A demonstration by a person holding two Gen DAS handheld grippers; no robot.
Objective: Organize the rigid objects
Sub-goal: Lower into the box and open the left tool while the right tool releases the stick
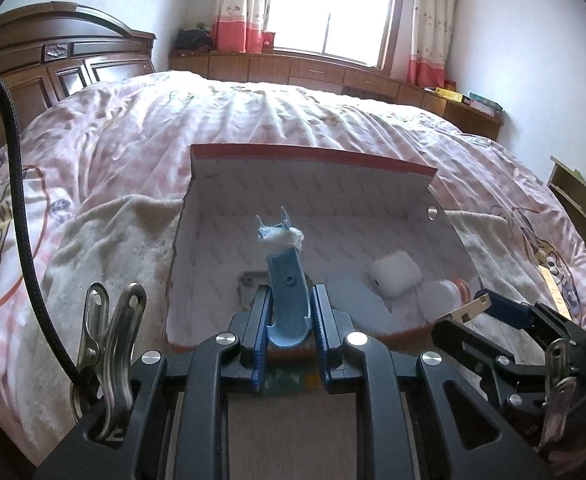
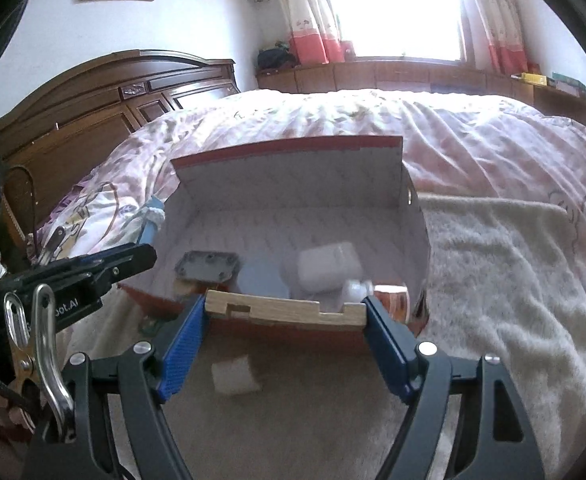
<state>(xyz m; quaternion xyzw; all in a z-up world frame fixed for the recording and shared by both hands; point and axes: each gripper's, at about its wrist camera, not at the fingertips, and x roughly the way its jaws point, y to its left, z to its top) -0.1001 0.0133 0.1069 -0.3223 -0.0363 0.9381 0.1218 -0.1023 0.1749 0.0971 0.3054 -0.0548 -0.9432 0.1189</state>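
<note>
The left gripper (image 1: 289, 340) is clamped narrow on a curved blue plastic piece (image 1: 287, 292), which stands upright with a white wad (image 1: 283, 237) at its top; the right gripper (image 2: 285, 336) holds a notched wooden strip (image 2: 285, 310) crosswise between wide-set jaws; both hang in front of an open cardboard box (image 2: 293, 160) on the bed (image 1: 293, 112); inside lie a grey plate (image 2: 207, 266), a white case (image 2: 329, 266) and a small bottle (image 2: 357, 290) (partly hidden); a white block (image 2: 233, 374) lies on the cream towel (image 2: 513, 280) before the box.
</note>
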